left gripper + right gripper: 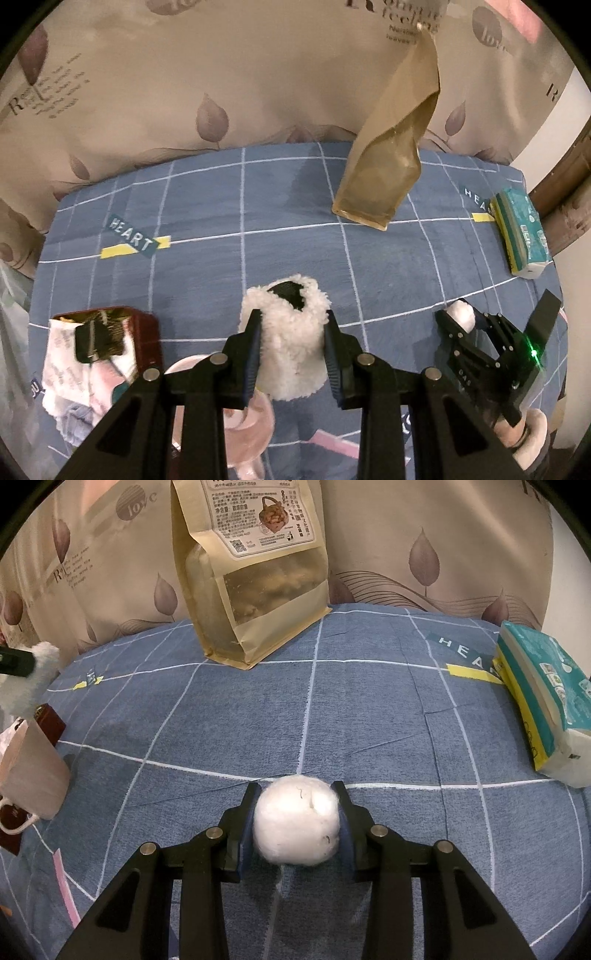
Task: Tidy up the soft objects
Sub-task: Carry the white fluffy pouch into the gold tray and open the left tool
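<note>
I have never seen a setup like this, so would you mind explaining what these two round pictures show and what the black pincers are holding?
Each picture comes from a fisheye camera on a hand-held two-finger gripper, looking forward along its fingers; a person carries one in each hand. In the left camera's view, the left gripper holds a fluffy white fleece piece above a blue checked cloth. In the right camera's view, the right gripper clamps a white cotton ball. On the cloth stand a brown paper pouch, a teal tissue pack at the right edge, and a dark red box on the left.
</note>
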Available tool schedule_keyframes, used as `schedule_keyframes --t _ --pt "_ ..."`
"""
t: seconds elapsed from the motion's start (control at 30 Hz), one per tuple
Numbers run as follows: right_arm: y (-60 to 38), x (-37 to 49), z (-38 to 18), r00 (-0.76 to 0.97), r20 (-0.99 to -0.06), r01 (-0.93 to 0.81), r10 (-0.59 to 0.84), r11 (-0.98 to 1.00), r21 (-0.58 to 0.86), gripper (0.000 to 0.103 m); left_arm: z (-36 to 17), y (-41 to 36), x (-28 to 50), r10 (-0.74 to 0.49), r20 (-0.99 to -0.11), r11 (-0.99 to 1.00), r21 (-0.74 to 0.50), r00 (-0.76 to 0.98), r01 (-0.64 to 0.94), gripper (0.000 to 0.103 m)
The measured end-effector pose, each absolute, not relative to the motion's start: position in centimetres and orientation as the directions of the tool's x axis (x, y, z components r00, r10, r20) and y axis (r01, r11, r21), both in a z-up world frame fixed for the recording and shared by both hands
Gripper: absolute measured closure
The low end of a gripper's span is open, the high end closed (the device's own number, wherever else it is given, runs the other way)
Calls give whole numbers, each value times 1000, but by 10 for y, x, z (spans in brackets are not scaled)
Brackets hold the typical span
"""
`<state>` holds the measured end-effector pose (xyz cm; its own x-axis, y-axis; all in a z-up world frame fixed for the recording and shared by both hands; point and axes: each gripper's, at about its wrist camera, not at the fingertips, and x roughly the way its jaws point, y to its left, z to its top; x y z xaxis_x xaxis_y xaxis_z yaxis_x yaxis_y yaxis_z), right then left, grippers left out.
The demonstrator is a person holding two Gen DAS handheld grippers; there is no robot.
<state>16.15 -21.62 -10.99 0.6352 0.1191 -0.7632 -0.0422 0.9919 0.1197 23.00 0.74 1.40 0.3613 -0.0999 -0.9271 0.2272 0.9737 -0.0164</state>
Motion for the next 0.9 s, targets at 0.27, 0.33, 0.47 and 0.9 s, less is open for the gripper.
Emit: schedule_keyframes --t 0.27,0.33,0.47,0.9 --pt "-216 162 -110 635 -764 -44 115 993 112 66 36 39 215 -81 -915 981 -4 395 194 72" --pt "-217 162 -110 635 -764 -44 113 993 110 66 41 50 211 -70 -913 983 5 401 184 72" --pt "-217 162 -110 635 -765 -45 109 993 105 66 48 75 203 -42 -909 988 23 415 152 72" --pt "-215 162 -110 634 -767 -48 96 995 84 66 46 179 169 58 -910 998 64 411 1 72"
